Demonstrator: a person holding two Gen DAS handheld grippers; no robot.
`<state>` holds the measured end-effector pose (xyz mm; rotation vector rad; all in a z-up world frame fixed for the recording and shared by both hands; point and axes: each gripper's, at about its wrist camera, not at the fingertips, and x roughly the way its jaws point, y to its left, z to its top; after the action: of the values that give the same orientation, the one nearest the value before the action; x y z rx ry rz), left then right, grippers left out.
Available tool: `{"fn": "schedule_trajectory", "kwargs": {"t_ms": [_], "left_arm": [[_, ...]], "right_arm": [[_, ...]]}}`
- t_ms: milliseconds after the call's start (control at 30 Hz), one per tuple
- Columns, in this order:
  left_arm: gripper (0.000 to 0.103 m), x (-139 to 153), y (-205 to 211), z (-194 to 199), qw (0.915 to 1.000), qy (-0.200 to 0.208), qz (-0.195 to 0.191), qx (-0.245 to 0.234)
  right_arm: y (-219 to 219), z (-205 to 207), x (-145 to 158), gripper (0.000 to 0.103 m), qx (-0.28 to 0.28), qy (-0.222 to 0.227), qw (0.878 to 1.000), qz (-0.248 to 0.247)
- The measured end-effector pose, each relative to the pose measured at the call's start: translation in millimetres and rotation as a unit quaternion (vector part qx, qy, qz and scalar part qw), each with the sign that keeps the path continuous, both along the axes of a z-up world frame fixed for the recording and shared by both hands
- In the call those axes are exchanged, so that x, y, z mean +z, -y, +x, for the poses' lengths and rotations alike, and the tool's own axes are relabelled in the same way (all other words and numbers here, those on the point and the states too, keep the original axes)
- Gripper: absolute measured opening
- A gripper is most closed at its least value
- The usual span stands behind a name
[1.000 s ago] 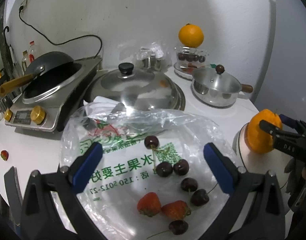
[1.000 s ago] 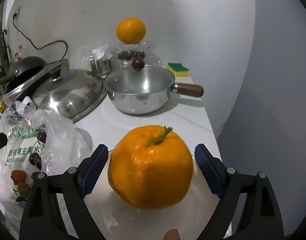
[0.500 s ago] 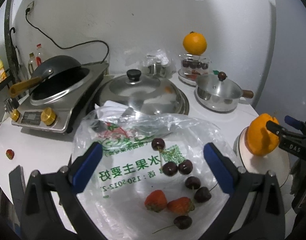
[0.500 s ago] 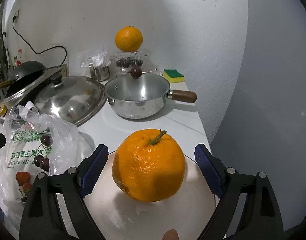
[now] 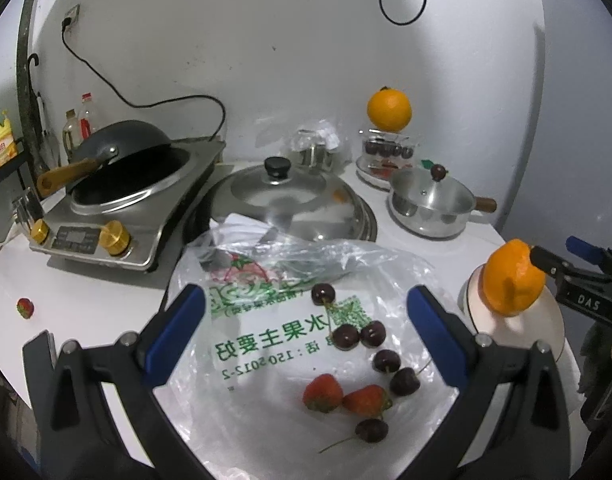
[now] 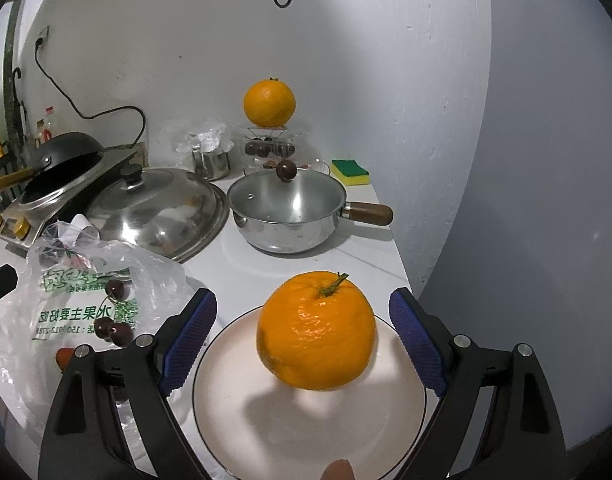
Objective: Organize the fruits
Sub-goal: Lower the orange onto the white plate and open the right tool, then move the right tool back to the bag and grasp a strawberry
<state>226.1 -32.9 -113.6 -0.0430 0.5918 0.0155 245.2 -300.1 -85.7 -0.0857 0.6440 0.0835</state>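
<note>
A large round orange (image 6: 316,330) sits on a white round plate (image 6: 266,428) at the near right of the white worktop (image 5: 86,296). The right tongs (image 6: 302,340) stand apart either side of it, not touching. The left tongs (image 5: 306,336) hang apart over a clear plastic bag (image 5: 266,360) bearing dark cherries (image 5: 372,334) and red strawberries (image 5: 322,392).
</note>
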Motion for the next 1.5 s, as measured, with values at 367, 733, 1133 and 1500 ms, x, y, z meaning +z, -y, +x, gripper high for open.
{"fn": "schedule_trajectory", "kwargs": {"t_ms": [367, 733, 1133, 1500], "left_arm": [[0.102, 5, -25, -20, 0.9997, 0.012, -0.018, 0.014], [0.102, 3, -54, -43, 0.9988, 0.028, -0.027, 0.029], [0.102, -12, -76, -59, 0.9986, 0.012, -0.035, 0.037], [0.102, -31, -86, -69, 0.9988, -0.003, -0.038, 0.031]], "right_arm": [[-21, -15, 8, 0.09, 0.013, 0.005, 1.0, -0.004], [-53, -32, 12, 0.09, 0.036, 0.008, 0.999, -0.008], [-91, -47, 3, 0.09, 0.079, -0.004, 0.997, -0.005], [-127, -57, -23, 0.073, 0.126, -0.04, 0.991, -0.011]]}}
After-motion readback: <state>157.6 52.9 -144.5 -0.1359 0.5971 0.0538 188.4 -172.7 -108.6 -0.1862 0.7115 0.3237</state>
